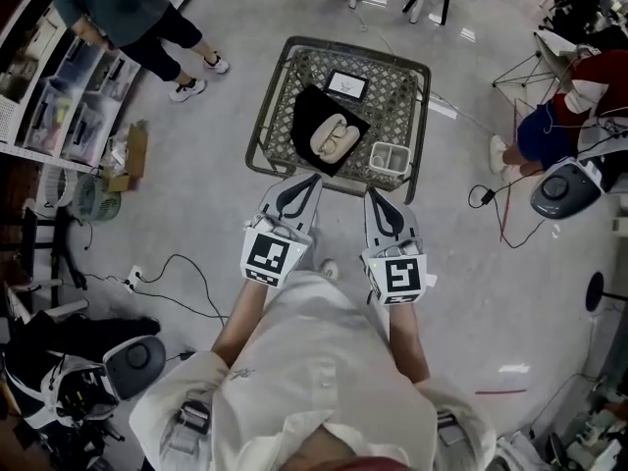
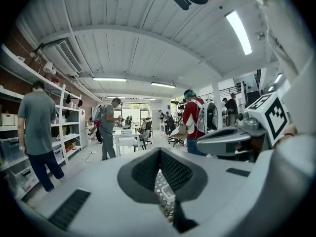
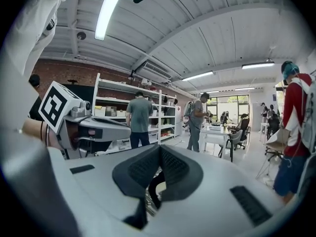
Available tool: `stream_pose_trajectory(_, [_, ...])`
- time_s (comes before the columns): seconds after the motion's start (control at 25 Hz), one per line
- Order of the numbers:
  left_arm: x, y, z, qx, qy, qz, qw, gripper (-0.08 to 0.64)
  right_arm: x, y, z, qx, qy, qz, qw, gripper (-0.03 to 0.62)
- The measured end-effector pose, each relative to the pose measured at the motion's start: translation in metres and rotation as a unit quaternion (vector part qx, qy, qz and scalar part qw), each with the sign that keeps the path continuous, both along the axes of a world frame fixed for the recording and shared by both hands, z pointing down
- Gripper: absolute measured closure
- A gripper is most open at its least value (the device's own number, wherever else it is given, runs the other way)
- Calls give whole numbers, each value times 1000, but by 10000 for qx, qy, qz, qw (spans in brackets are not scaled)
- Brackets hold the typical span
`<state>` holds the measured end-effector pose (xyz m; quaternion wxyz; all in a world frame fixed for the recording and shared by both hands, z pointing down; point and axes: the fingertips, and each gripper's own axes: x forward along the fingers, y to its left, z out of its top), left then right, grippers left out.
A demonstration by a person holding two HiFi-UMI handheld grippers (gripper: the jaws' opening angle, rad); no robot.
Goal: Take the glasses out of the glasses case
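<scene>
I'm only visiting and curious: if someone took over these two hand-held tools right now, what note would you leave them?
Left gripper: jaws together, empty.
Right gripper: jaws together, empty.
Both hover by the near edge of the woven table, touching nothing.
Glasses case: lies on a black cloth mid-table and looks closed. A white tray sits to its right.
Done: nothing yet.
Left: open the case and lift the glasses out.
</scene>
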<state>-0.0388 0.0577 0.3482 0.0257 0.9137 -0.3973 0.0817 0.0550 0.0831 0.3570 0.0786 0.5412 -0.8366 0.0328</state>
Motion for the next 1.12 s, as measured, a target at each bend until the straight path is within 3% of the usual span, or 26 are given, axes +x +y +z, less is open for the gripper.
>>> stream_pose_trajectory(0.52, [-11, -112, 0, 4, -30, 459, 9989, 548, -5, -100, -1, -124, 171, 497, 9985, 586])
stream_pose_trajectory(1.12, [-31, -190, 55, -459, -54, 1012, 9938, 548, -31, -173, 52, -697, 302, 931, 9928, 586])
